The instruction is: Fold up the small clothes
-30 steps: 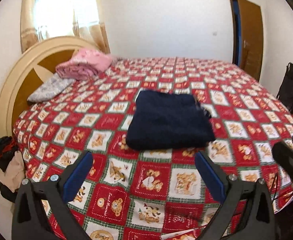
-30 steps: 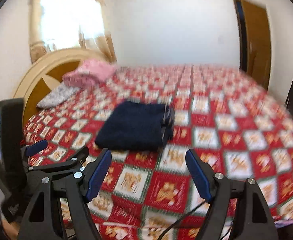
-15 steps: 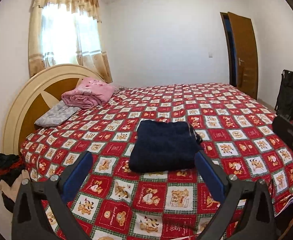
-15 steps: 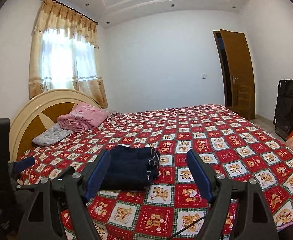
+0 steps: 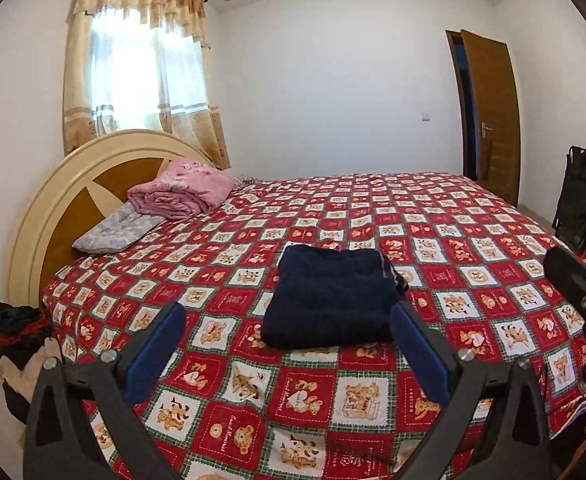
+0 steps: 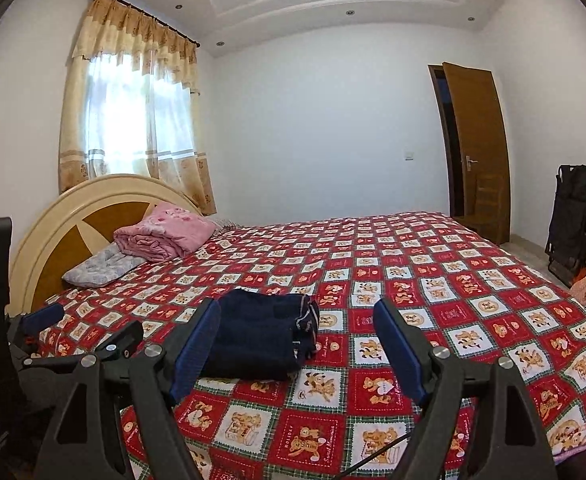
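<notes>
A folded navy-blue knit garment (image 5: 331,300) lies near the front edge of the bed with the red teddy-bear patchwork cover (image 5: 473,248), broad bare cover stretching far and right. The left hand-held gripper (image 5: 289,344) and the right hand-held gripper (image 6: 297,344) hang spread wide, holding and touching nothing.

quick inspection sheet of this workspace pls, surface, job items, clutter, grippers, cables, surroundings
surface: bed with red teddy-bear bedspread, lying flat.
job's things: navy garment, folded into a neat rectangle near the bed's front.
clutter: pink blanket on a grey pillow by the headboard; heap of clothes beside the bed.
grippers: left gripper open, empty; right gripper open, empty; both short of the garment.
cables: thin black cable at the right gripper.
surroundings: curtained window, open wooden door, black folded chair.
</notes>
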The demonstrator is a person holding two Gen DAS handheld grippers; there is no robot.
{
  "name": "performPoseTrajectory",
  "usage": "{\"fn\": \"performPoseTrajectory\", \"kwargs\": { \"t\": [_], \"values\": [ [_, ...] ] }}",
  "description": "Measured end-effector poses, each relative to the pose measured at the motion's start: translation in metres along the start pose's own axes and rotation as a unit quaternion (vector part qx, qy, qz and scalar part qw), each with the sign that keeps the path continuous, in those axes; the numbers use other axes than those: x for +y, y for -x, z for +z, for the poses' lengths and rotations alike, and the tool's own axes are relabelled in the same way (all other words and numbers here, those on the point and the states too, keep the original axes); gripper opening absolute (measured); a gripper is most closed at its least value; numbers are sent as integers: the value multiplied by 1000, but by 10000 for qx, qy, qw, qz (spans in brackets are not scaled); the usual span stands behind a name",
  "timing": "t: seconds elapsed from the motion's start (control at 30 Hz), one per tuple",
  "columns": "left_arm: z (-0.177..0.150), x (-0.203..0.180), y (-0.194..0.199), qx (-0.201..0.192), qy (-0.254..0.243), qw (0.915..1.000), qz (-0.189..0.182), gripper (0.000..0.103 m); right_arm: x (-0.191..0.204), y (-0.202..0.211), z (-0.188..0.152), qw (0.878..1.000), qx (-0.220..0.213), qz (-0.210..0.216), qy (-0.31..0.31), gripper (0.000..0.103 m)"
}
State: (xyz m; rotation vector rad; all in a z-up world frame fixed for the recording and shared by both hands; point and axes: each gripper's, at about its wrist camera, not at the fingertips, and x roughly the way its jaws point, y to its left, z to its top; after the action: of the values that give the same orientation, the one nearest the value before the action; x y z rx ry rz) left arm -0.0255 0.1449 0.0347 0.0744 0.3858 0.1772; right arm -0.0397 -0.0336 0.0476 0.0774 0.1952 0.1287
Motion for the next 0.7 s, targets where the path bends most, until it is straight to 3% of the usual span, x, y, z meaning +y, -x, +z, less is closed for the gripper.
{"fn": "performPoseTrajectory", "kwargs": {
  "t": [0.7],
  "values": [
    [1,1,-2,112,123,9996,-224,103,-2,1,-3,10000,49,-13,13,79]
  ]
}}
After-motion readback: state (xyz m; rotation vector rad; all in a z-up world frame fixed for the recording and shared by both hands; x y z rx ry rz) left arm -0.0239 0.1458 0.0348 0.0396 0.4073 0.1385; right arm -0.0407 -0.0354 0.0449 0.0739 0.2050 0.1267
